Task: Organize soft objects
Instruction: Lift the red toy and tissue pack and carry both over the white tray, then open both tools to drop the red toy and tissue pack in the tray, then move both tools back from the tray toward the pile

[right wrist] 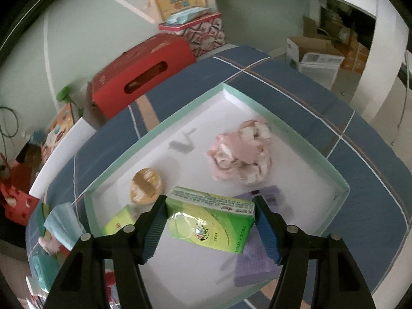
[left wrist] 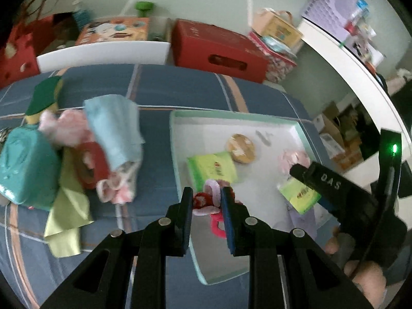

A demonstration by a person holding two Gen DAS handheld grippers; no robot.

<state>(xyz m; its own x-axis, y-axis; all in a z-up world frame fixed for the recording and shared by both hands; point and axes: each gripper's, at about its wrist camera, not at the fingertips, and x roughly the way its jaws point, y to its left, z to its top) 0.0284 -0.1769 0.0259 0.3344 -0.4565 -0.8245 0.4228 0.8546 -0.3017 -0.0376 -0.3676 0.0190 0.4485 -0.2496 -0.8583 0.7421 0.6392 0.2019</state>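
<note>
Left gripper (left wrist: 207, 200): jaws narrow, clamped on a bunch of hair scrunchies (left wrist: 209, 198), red and pink, held over the near-left edge of the white tray (left wrist: 177, 139). More pink loops hang just below the pads.

Right gripper (right wrist: 210, 228): jaws closed around a green tissue pack (right wrist: 212, 224), tilted, held above the tray floor (right wrist: 190, 270). Seen from the left wrist view, this same gripper (left wrist: 307, 193) comes in from the right with the pack (left wrist: 298, 197).

Inside the tray: a 2nd green tissue pack (left wrist: 211, 168) lying flat, a round tan puff (left wrist: 240, 148) just beside it, a crumpled pink cloth (right wrist: 242, 154) toward the far corner, and a purple pack (right wrist: 255, 265) under the held one.

Tray sits on a blue plaid bedsheet (left wrist: 180, 87). Left of the tray, well apart from it, a pile remains: light blue cloth (left wrist: 113, 128), yellow-green cloth (left wrist: 67, 219), teal pack (left wrist: 25, 170), pink fluffy item (left wrist: 69, 128); details blurred. Red box (left wrist: 219, 54) stands beyond the bed.
</note>
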